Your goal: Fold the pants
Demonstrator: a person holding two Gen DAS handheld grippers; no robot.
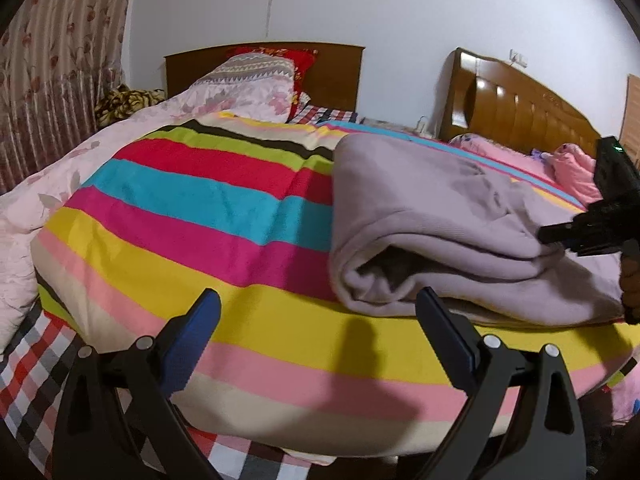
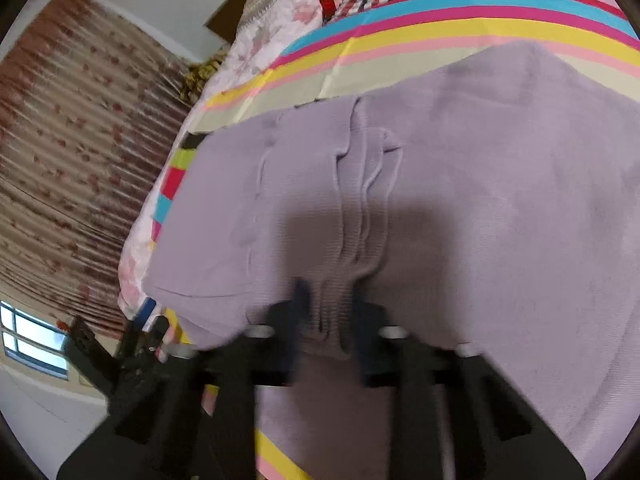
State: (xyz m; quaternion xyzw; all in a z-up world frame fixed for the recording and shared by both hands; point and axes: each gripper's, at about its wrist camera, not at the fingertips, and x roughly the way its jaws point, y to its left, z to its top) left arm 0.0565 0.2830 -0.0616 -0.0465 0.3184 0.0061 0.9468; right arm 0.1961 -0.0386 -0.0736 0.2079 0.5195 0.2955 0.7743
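The lilac pants (image 1: 448,224) lie folded over on a striped bedspread (image 1: 192,216), with the fold's open end facing me. My left gripper (image 1: 316,312) is open and empty, hovering just left of and in front of the pants. My right gripper (image 2: 330,308) is shut on a bunched ribbed edge of the pants (image 2: 460,168); it also shows at the right edge of the left wrist view (image 1: 588,228), at the pants' right side. The left gripper appears small in the right wrist view (image 2: 132,344).
A pink floral quilt (image 1: 48,184) lies left of the bedspread, with pillows (image 1: 256,68) and a wooden headboard (image 1: 336,76) behind. A second bed with a headboard (image 1: 516,112) and pink bedding stands at right. A curtain (image 1: 52,64) hangs far left. The near bed edge drops off.
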